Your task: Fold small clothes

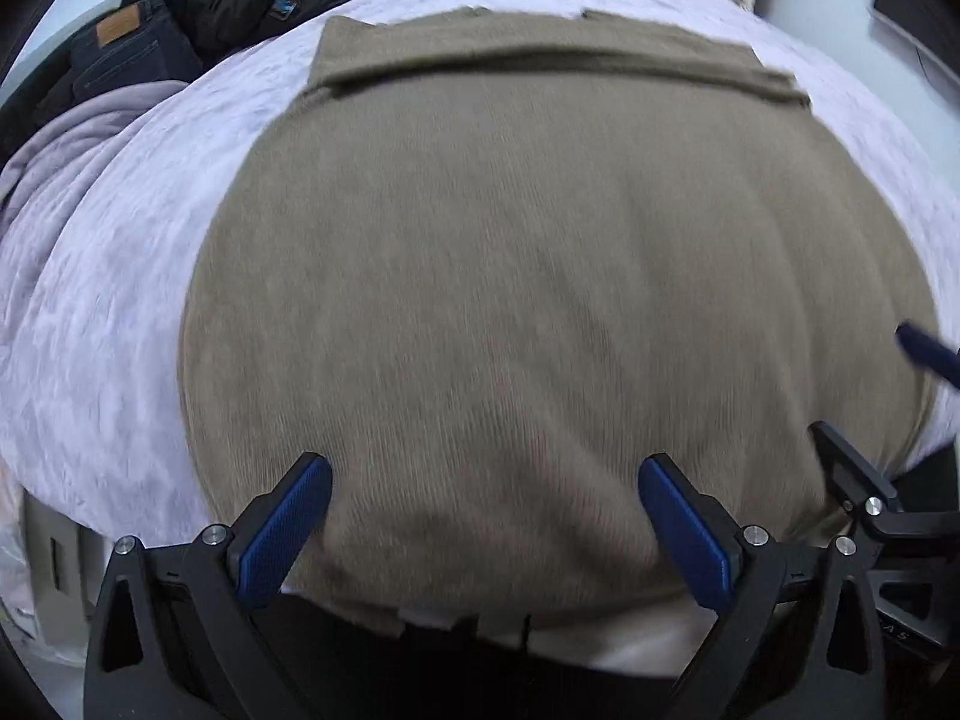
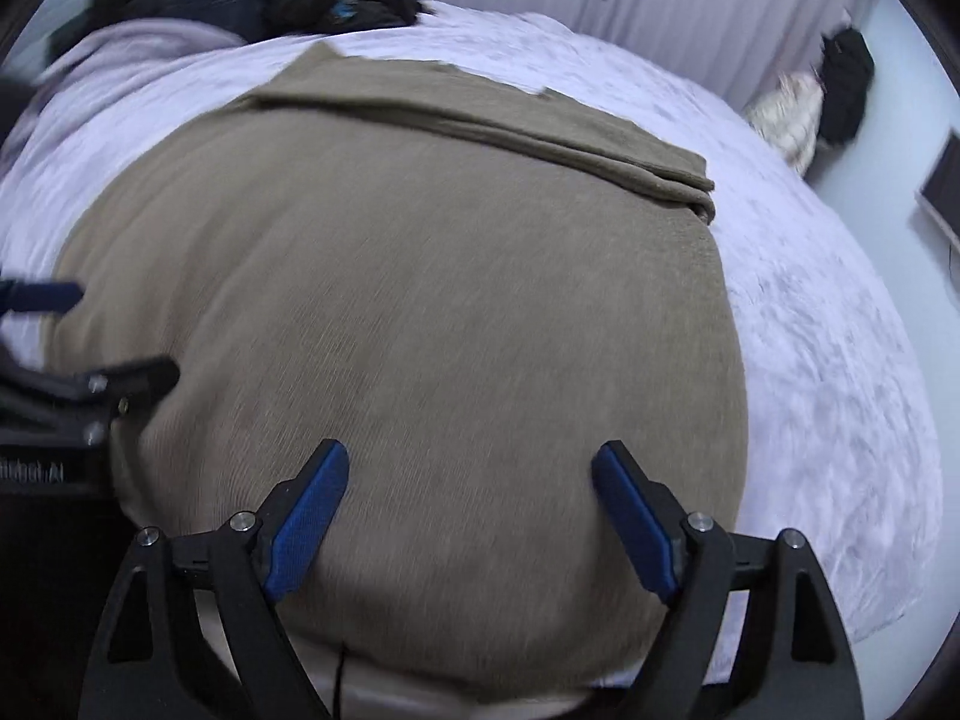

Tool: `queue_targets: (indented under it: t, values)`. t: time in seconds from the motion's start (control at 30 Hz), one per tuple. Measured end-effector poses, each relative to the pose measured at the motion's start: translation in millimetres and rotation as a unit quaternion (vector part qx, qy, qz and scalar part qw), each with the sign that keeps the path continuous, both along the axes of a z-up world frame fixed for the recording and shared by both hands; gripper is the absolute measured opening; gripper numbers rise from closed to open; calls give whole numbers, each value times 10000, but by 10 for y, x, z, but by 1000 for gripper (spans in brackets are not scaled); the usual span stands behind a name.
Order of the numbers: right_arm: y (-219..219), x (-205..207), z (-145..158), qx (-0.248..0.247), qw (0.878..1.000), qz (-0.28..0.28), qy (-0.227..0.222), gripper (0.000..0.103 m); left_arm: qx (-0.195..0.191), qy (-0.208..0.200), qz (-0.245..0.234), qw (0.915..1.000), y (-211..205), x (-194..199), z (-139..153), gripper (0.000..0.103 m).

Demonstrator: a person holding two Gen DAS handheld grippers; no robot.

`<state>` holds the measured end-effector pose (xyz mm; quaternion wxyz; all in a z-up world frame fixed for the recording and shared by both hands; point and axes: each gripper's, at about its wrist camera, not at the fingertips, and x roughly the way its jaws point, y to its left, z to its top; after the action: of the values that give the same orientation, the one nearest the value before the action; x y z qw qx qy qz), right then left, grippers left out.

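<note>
Pale lilac bedspread covers the work surface, with a curtain behind and a heap of dark clothes far beyond the fingertips, up and to the left in both wrist views. Olive-brown knit garment lies flat on the spread, filling the area ahead of and between both pairs of fingers; its far end carries a folded-over band running across, well beyond the tips. Left gripper hovers over the near hem, blue pads spread wide with only cloth seen between them, nothing clamped. Right gripper sits likewise over the near edge, fingers wide apart, gripping nothing; contact with the fabric cannot be confirmed from either view. Each gripper appears at the edge of the other's view, so the two sit side by side along the near hem. Motion blur is present in both pictures. Judgement: one fold at the far end appears done, and the step in hand is positioning for the next fold. Next move likely calls for lowering both sets of fingers onto the near hem, pinching all layers at matching points, then lifting and carrying the edge forward evenly so the knit does not skew or bunch.
</note>
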<state>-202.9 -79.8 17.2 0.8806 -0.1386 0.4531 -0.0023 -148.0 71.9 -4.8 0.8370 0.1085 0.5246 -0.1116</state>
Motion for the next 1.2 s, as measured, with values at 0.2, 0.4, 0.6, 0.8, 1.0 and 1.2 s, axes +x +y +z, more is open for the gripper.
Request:
queue_targets:
  t: [0.2, 0.4, 0.6, 0.8, 1.0, 1.2]
  values:
    - [252, -462, -357, -1671, 9811, 975, 0, 93, 402, -468, -588, 9964, -2, -314, -1, 103]
    - [528, -678, 98, -1566, 9667, 1634, -1191, 93, -224, -1303, -1068, 9854, -73, -232, 400, 103]
    - [742, -326, -181, -1986, 9442, 2480, -866, 93, 197, -1022, -1842, 9774, -247, 24, 95, 103]
    - [123, -425, -241, -1473, 9622, 2267, -337, 95, 176, -873, -1765, 9803, 255, -72, -35, 103]
    - [-239, -733, -381, -1969, 9593, 2000, -305, 95, 63, -807, -1304, 9882, 506, -215, 55, 103]
    - [-111, -595, 343, -896, 9772, 1788, -709, 95, -561, -1265, -870, 9866, 240, 39, 593, 103]
